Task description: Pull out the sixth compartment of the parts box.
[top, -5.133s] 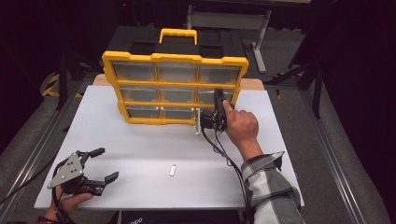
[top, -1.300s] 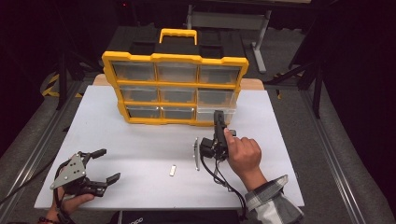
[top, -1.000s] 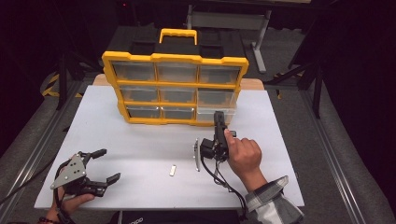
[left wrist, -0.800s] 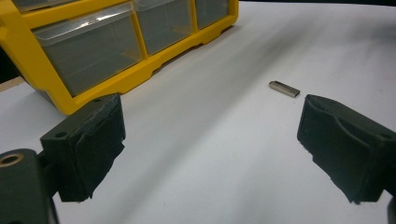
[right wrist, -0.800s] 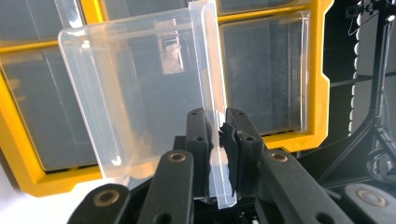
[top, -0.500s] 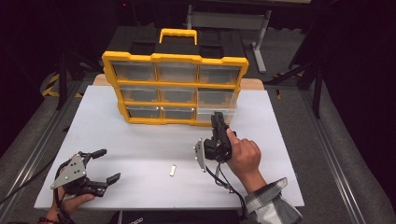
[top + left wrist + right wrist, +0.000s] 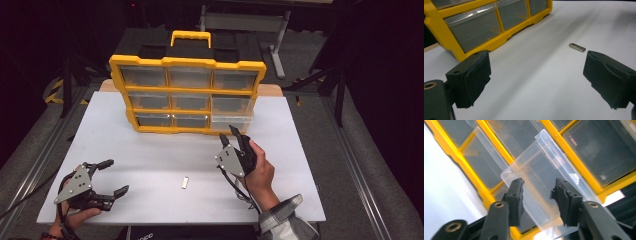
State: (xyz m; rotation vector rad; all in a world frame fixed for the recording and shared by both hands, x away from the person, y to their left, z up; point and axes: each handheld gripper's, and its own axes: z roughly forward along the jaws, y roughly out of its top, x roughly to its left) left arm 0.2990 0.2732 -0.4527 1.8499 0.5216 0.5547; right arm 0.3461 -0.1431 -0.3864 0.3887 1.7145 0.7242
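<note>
A person sits at a white counter (image 7: 150, 130) with a two-jaw gripper in each hand. At the far side of the counter stands a yellow organizer (image 7: 187, 95), a case of nine clear drawers in three rows with a carry handle on top. Its bottom-right drawer (image 7: 231, 121) is pulled partway out toward the person, so its open top can take something dropped in. The right gripper (image 7: 231, 136) hovers just in front of that drawer, jaws pointing at it and parted with nothing between them; in the right gripper view the clear drawer front (image 7: 544, 185) lies beyond the gap between the jaws, apart from both, which suggests the gripper is clear of the drawer rather than gripping it. A small metal piece (image 7: 185, 182) — slim, rectangular, possibly a USB stick — lies flat on the bare counter nearer the person, between the two hands and well apart from the organizer. The left gripper (image 7: 112, 176) rests low at the near left corner of the counter, jaws spread wide and empty; in the left gripper view the metal piece (image 7: 577, 47) sits ahead near the right-hand jaw, untouched. By the look of it, the drawer has been opened to receive the piece — picking it up seems the step yet to come.
</note>
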